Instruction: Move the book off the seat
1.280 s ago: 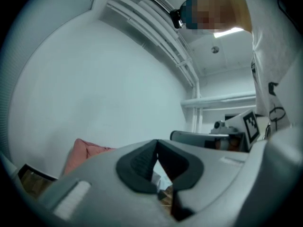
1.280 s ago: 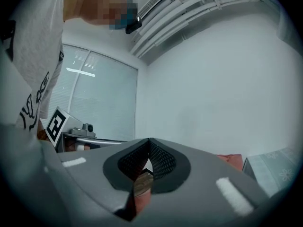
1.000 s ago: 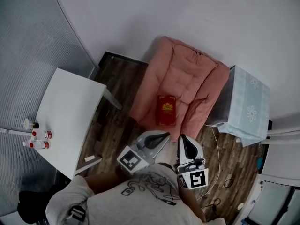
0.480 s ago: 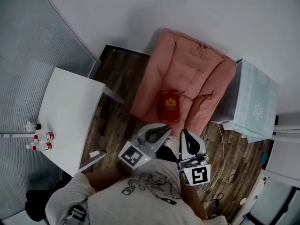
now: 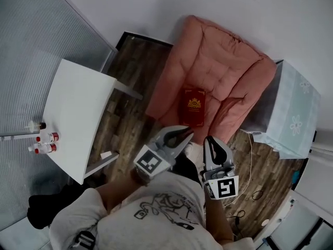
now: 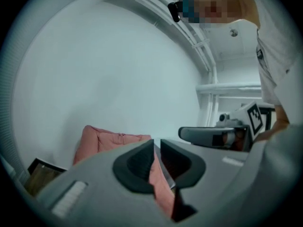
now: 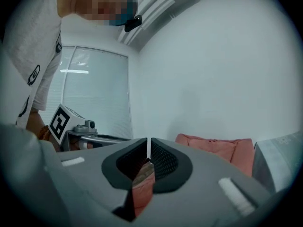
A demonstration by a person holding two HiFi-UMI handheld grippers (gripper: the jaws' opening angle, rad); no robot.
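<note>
Filling the middle of the floor, the pink armchair (image 5: 221, 66) carries the red book (image 5: 193, 107) flat in its seat hollow, cover up and close to the front edge, where it is easy to reach. Both tools point at the chair side by side, I'd guess so as to take the book from two sides. From the left gripper (image 5: 187, 134) the book lies at about twelve o'clock, near but untouched. From the right gripper (image 5: 210, 139) it lies at about eleven o'clock. Each pair of jaws has just been opening and stands a narrow slit apart with nothing between, probably widening for the book's edges.
</note>
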